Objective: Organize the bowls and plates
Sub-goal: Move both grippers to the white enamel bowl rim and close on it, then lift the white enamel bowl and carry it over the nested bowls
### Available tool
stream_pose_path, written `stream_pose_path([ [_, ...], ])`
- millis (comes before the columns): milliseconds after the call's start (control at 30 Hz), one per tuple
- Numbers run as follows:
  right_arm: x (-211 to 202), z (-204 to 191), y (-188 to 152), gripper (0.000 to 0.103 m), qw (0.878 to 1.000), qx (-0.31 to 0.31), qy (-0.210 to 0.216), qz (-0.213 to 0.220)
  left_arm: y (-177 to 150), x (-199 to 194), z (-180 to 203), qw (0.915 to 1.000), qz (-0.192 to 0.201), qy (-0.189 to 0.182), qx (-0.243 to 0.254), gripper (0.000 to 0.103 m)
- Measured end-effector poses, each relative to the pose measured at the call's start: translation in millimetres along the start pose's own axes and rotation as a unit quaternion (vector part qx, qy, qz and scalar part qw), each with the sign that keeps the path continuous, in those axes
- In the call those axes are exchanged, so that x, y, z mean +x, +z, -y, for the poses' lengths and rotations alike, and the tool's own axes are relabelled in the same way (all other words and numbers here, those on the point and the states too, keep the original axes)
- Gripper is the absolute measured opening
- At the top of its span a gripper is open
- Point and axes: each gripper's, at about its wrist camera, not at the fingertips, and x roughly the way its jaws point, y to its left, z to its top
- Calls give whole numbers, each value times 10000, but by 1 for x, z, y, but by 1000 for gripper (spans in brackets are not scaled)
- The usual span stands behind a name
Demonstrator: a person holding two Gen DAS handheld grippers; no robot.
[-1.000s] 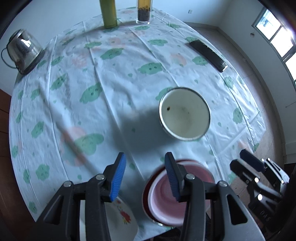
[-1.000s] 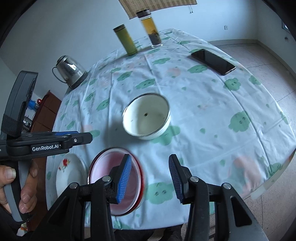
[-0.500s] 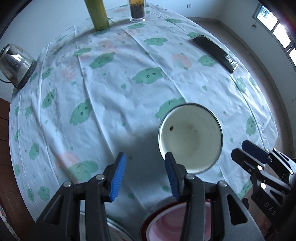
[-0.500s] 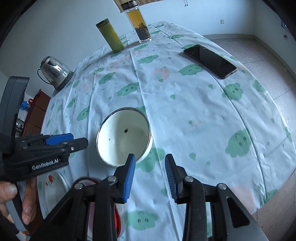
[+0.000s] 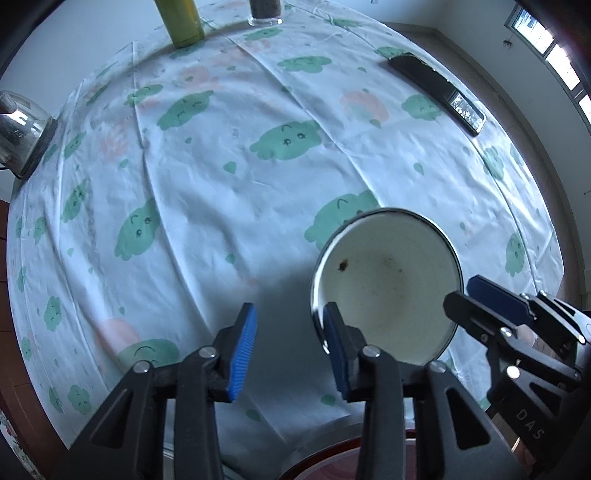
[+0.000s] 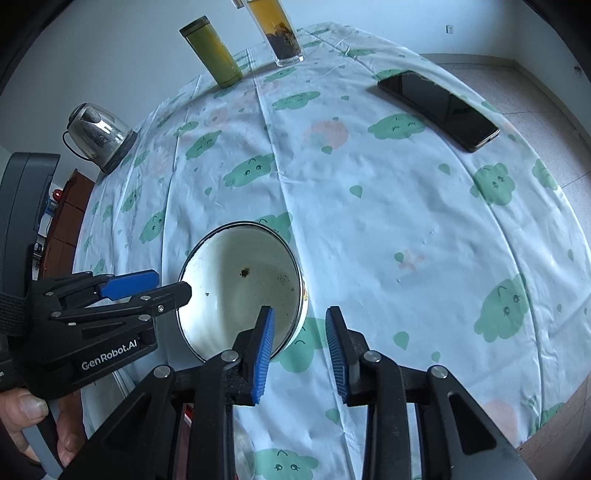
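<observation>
- A white enamel bowl (image 6: pixel 240 291) with a dark rim stands upright on the round worktop (image 6: pixel 388 229), near its front edge, on a pale cloth printed with green clouds.
- The bowl is empty but for a small dark speck and some faint marks on its inner wall.
- The left gripper (image 5: pixel 290 347) points straight down at the bowl's left rim; its jaws are closing, one blue pad outside the wall and one just at or over the rim, neither seen pressing yet.
- The right gripper (image 6: pixel 300 347) tilts steeply down at the opposite rim; its jaws are closing too, the left pad over the bowl's inside and the right pad outside on the cloth, the rim between them and not yet pinched.
- In the right wrist view, a hand (image 6: pixel 33 424) grips the handle of the left gripper at the lower left.
- The edge of a red plate (image 5: pixel 332 461) shows at the bottom of the left wrist view, below the gripper; how much of it lies on the worktop cannot be told.
- At the far side stand a green flask (image 6: pixel 212 51) and a clear bottle (image 6: pixel 280 33) of amber tea, close together.
- A glass kettle (image 6: pixel 98 134) sits at the left edge, and a black phone (image 6: pixel 439 109) lies flat at the right, both well apart from the bowl.
</observation>
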Motion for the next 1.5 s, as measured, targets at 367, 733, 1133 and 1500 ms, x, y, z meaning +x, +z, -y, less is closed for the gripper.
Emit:
stream_pose_path([
  [367, 6, -4, -3, 11, 9996, 150, 240, -8, -2, 6, 11, 9998, -93, -159, 104, 7],
  [733, -14, -12, -3, 11, 9996, 95, 258, 84, -8, -20, 5, 9996, 5, -264, -16, 7],
  [1133, -45, -24, -7, 11, 9993, -6, 316, 216, -19, -50, 2, 9996, 142, -253, -12, 7],
  [1500, -69, -36, -28, 13, 9987, -71, 396, 314, -40, -72, 1, 9993, 248, -286, -61, 7],
])
